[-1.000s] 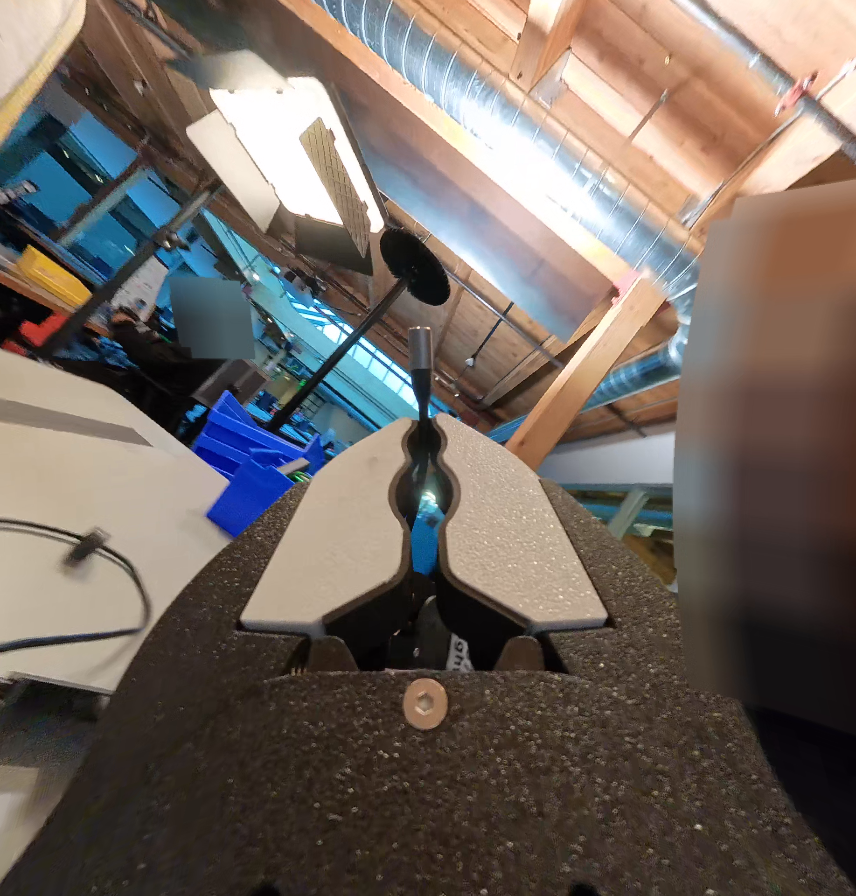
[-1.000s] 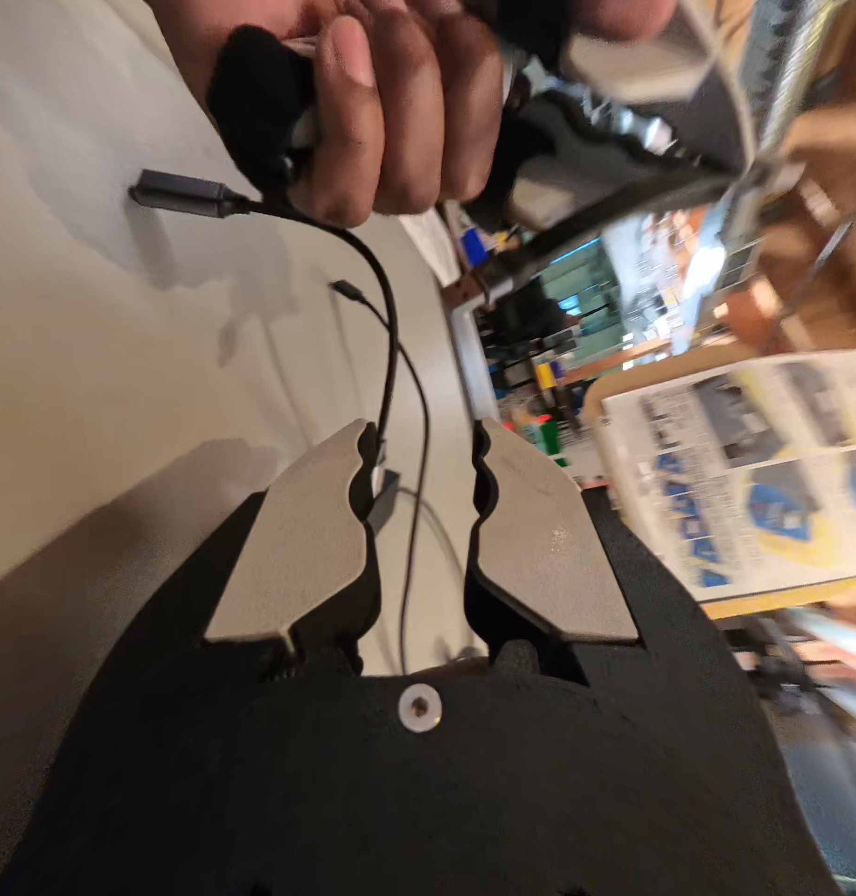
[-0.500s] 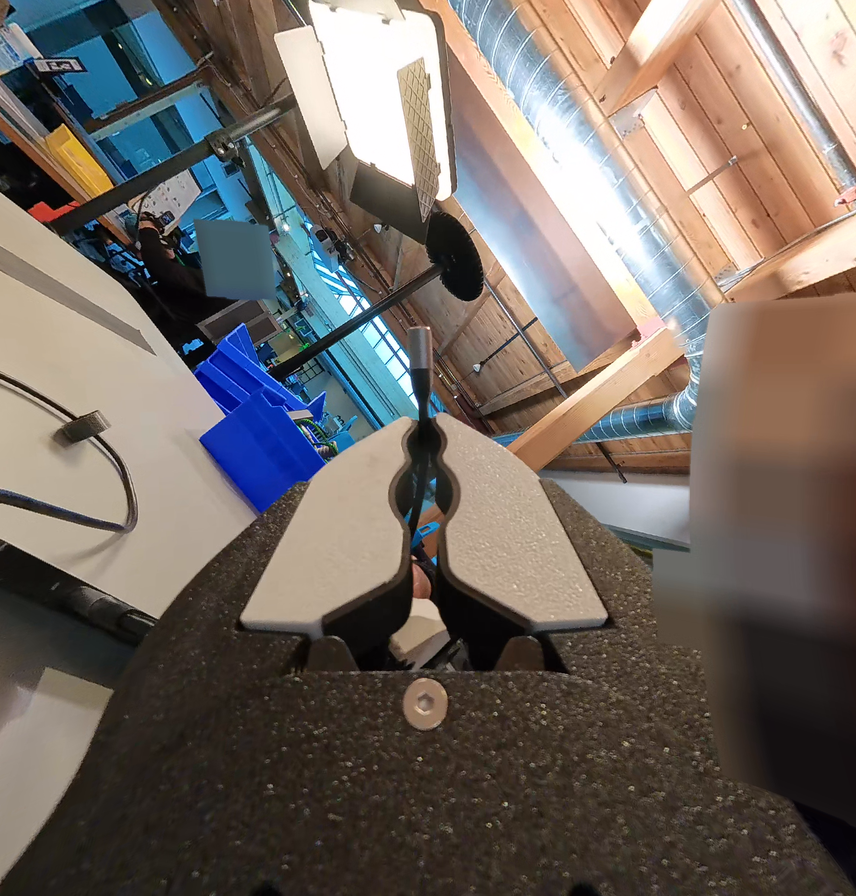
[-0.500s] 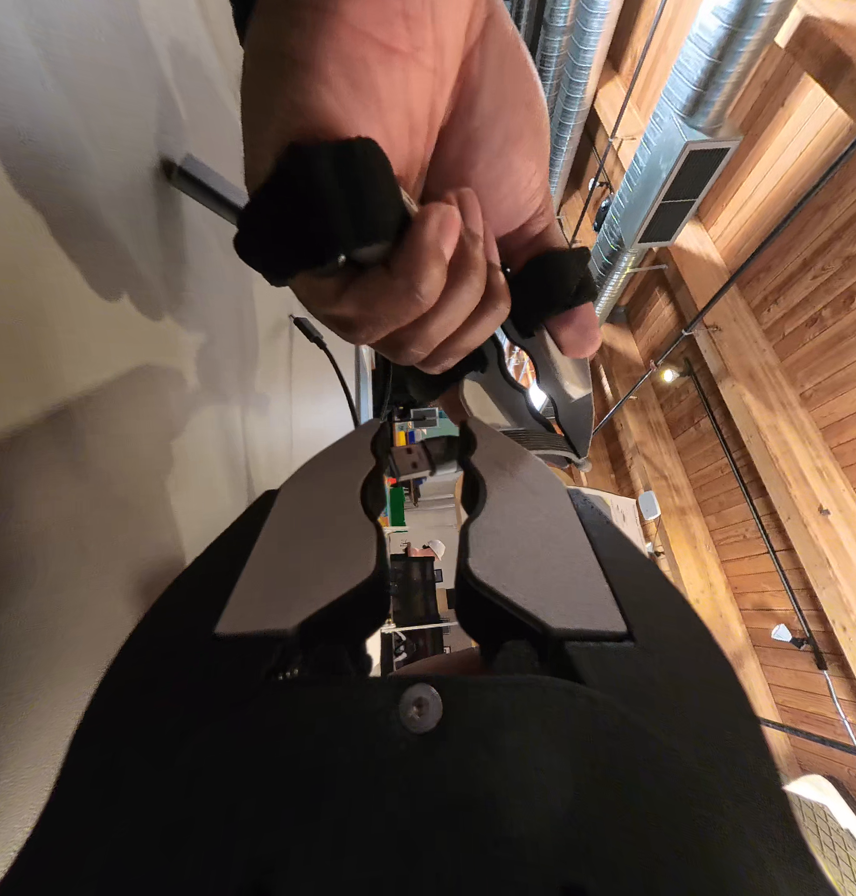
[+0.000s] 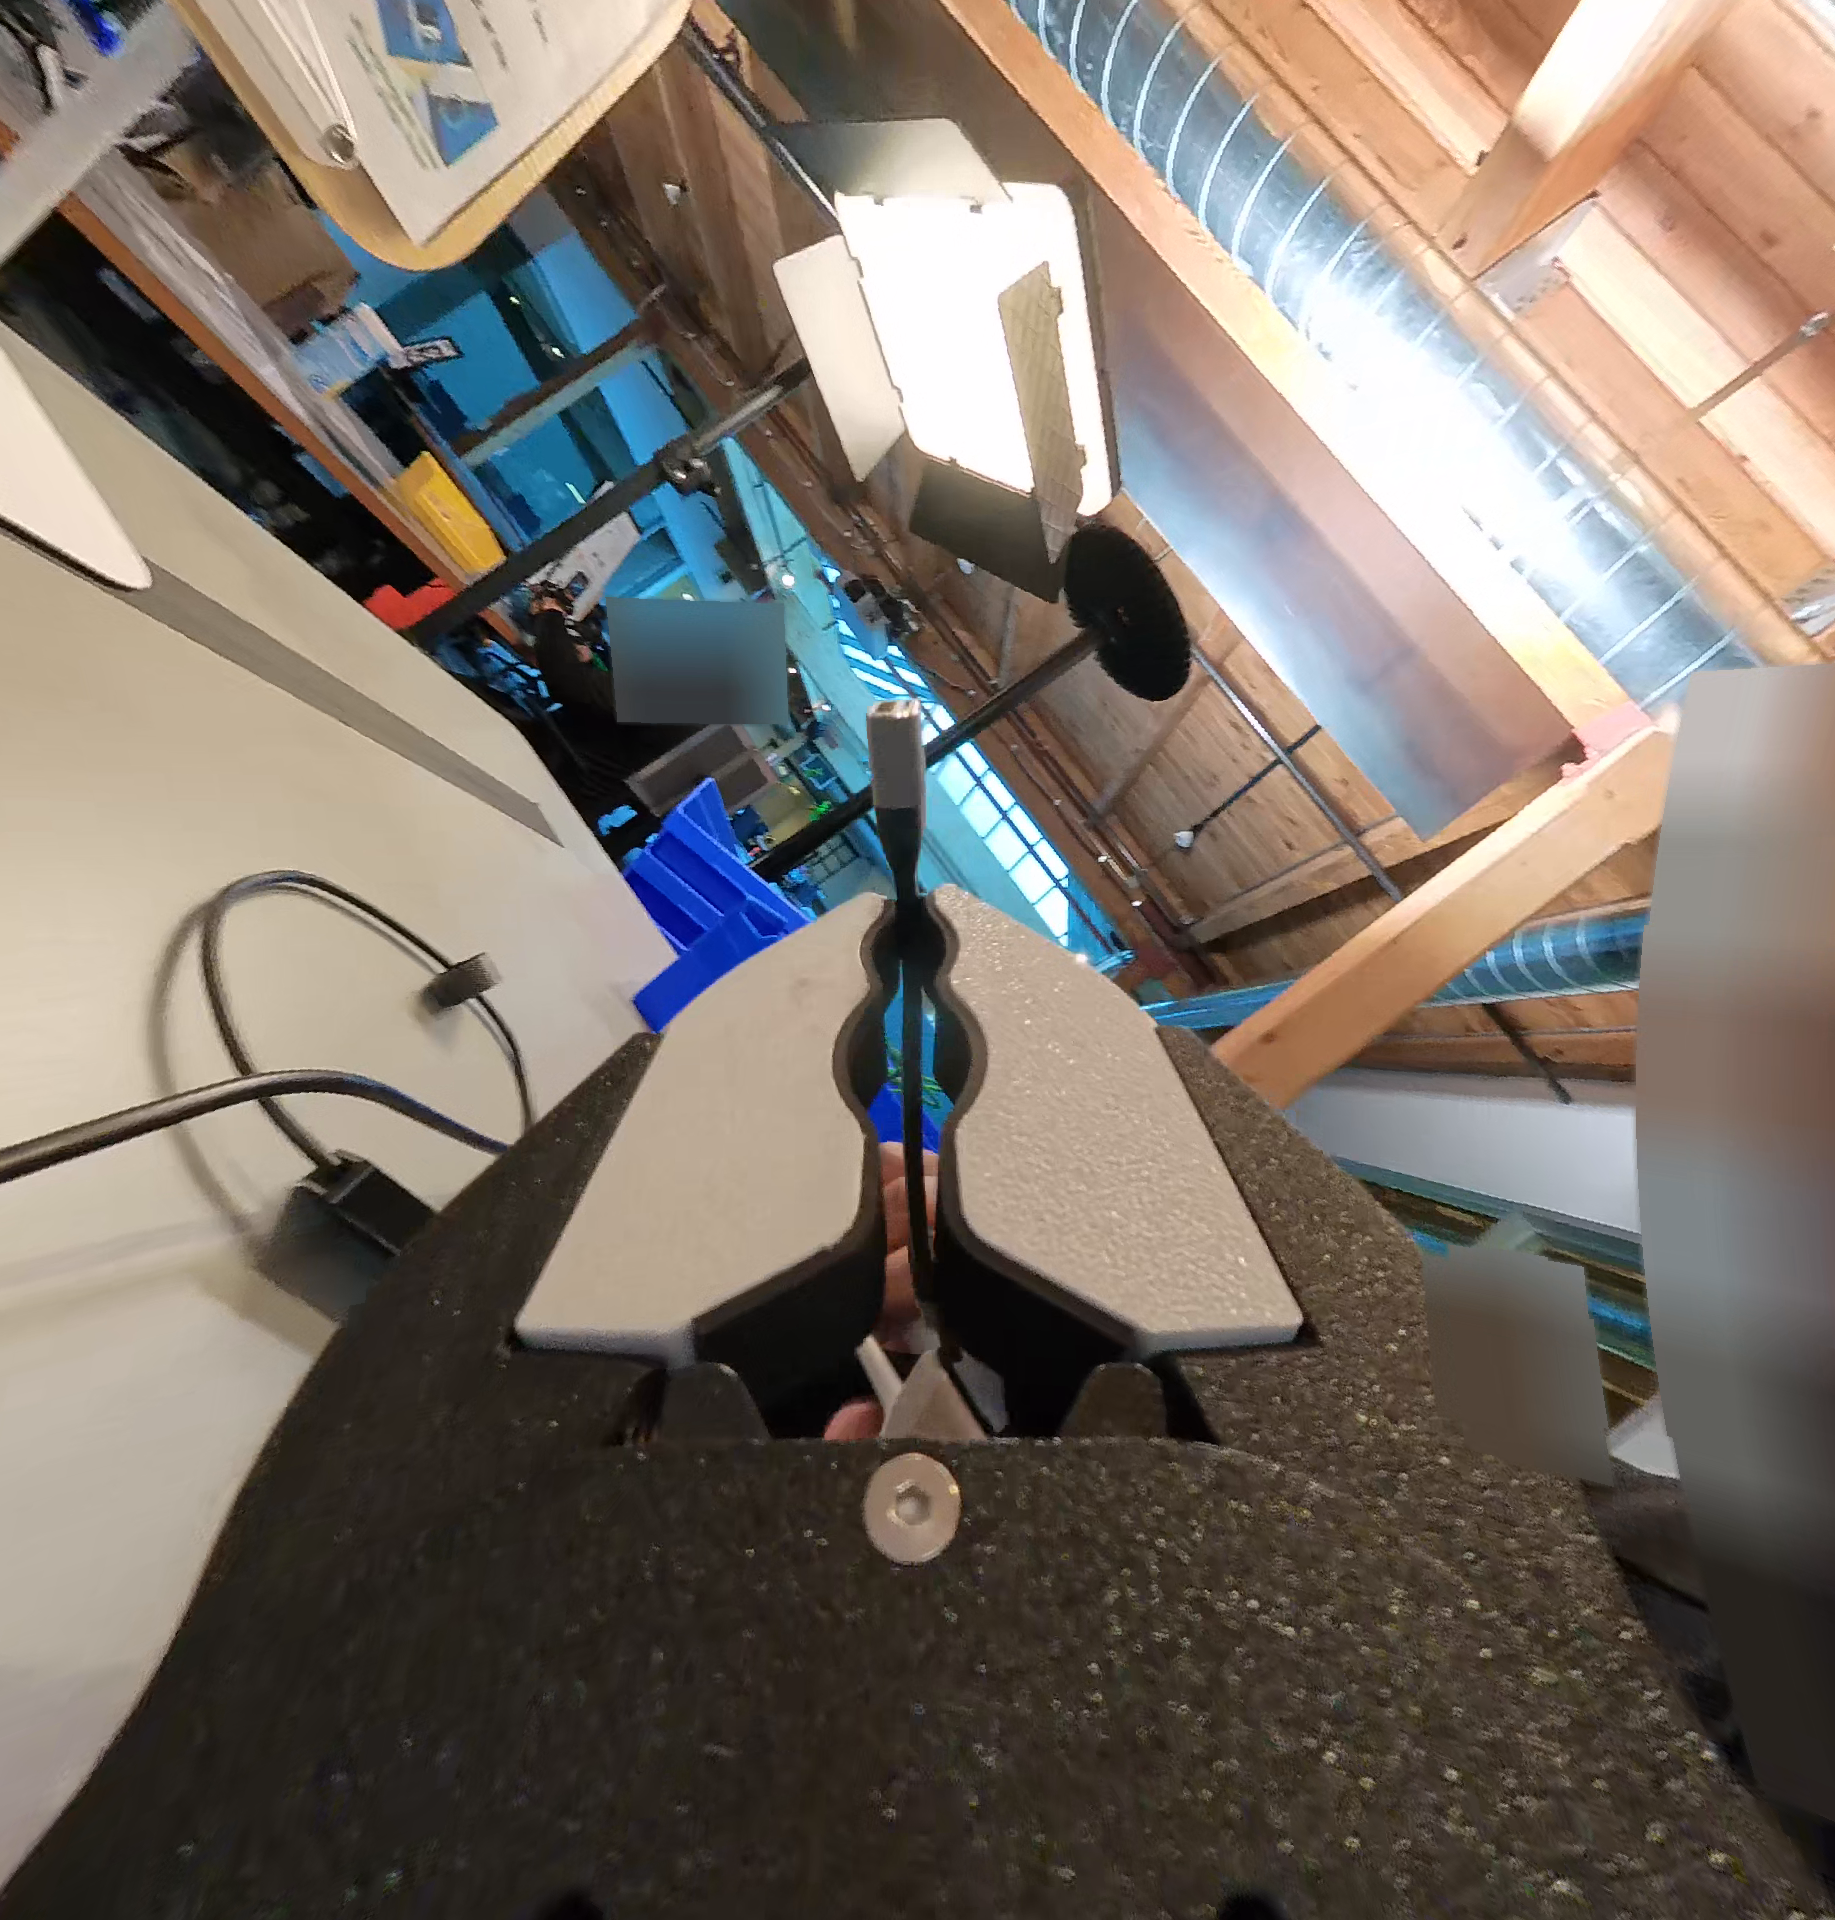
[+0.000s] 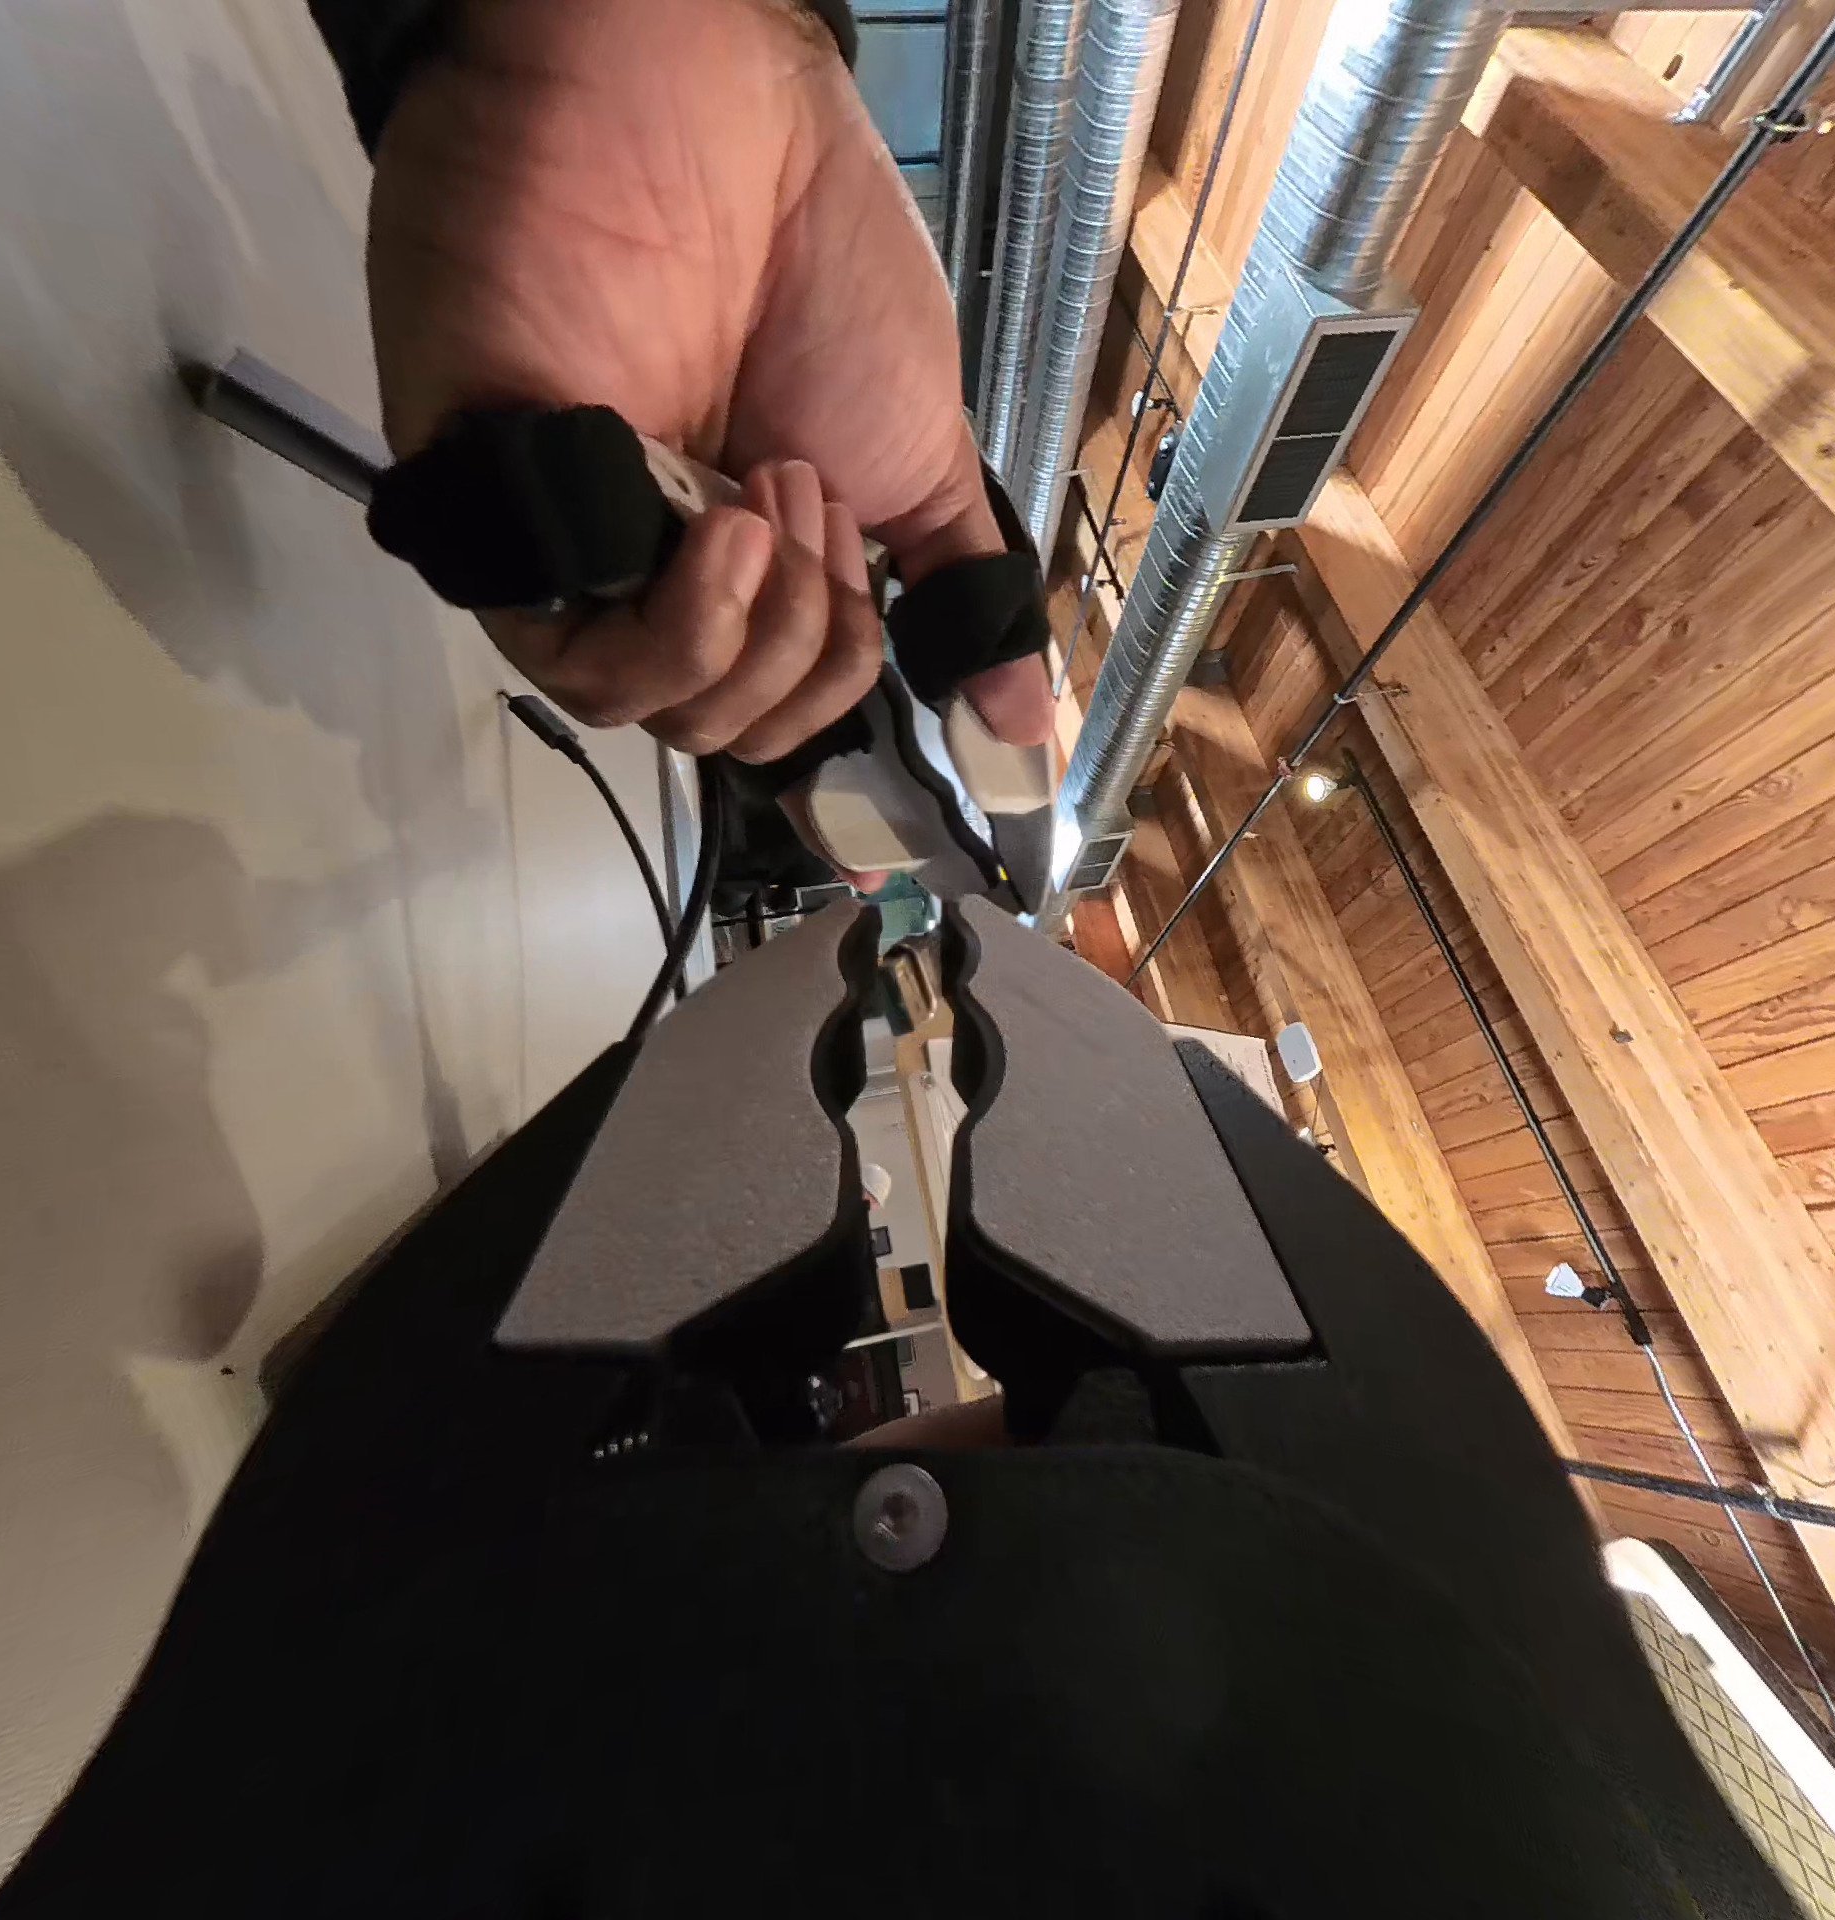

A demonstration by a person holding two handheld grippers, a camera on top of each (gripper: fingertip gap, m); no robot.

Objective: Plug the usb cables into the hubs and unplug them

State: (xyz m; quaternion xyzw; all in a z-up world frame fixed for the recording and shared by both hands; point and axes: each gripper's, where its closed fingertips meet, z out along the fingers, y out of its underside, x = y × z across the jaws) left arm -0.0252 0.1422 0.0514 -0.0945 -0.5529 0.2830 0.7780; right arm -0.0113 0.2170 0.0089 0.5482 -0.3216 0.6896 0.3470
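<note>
My left gripper [image 5: 908, 925] is clenched on a thin black cable [image 5: 911, 1039], which runs up between the jaws and ends in a small grey plug [image 5: 895, 756] standing free in the air, joined to nothing. My right gripper [image 6: 905, 940] has its jaws drawn nearly together around a metal connector [image 6: 911, 982]; they seem to pinch it, though I cannot be sure how firmly. In the right wrist view a hand [image 6: 674, 343] holds the other tool just above my right jaws, and a dark cable [image 6: 622, 821] trails down to the white table [image 6: 144, 727].

On that table [image 5: 165, 831], in the left wrist view, a small black box [image 5: 347, 1205] that I take for a hub lies with looped cables [image 5: 227, 987] around it.

As I judge it, the two ends are lifted and brought near each other, but no plugging shows as done. The joining and the later unplugging both remain.
</note>
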